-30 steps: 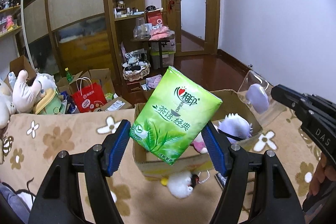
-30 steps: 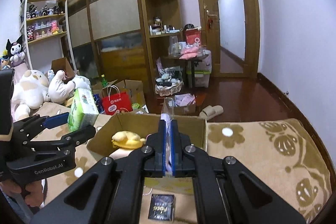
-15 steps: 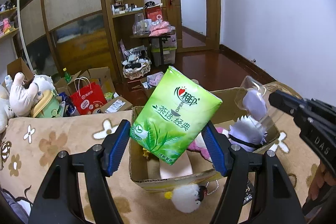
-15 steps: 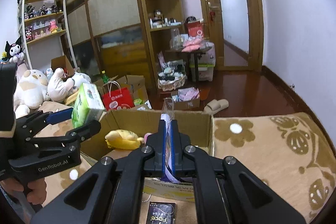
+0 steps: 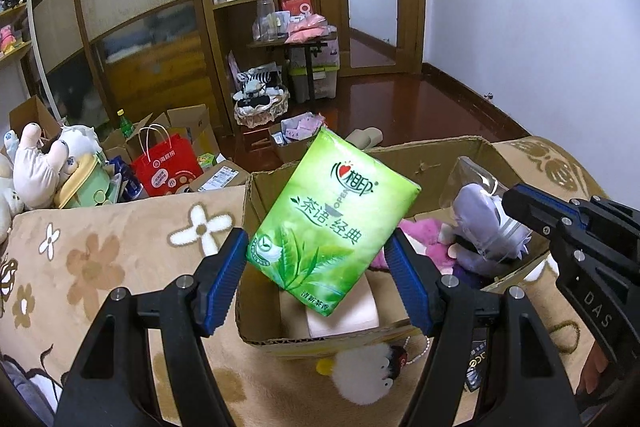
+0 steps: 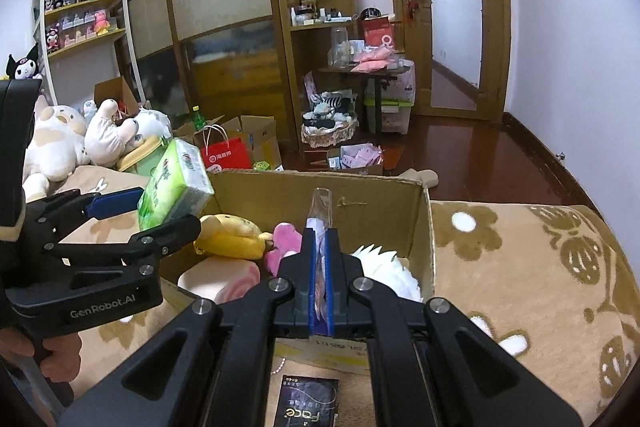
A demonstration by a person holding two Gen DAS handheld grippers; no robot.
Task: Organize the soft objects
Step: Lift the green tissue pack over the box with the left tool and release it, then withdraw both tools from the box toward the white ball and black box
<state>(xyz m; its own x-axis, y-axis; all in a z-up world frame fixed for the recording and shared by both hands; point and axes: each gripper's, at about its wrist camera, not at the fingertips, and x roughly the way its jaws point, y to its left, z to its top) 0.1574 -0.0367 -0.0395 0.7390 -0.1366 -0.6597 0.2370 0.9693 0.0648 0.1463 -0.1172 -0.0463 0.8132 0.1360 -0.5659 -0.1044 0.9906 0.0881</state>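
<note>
My left gripper (image 5: 318, 255) is shut on a green tissue pack (image 5: 332, 223) and holds it tilted above the left part of an open cardboard box (image 5: 248, 211). My right gripper (image 6: 319, 255) is shut on a clear plastic bag with a pale purple plush (image 5: 480, 215) and holds it over the right part of the box (image 6: 380, 191). The tissue pack also shows in the right wrist view (image 6: 176, 183). Inside the box lie a yellow banana plush (image 6: 232, 237), a pink plush (image 6: 286, 241), a white spiky plush (image 6: 386, 265) and a cream roll plush (image 6: 218, 281).
The box stands on a tan flowered blanket (image 5: 120, 243). A white round plush (image 5: 362, 375) and a dark packet (image 6: 308, 401) lie in front of it. Plush toys (image 6: 80, 137), a red bag (image 5: 166, 169) and cartons crowd the left behind the blanket.
Both grippers have moved forward and lower over the box with their loads. The box now fills more of both views.
</note>
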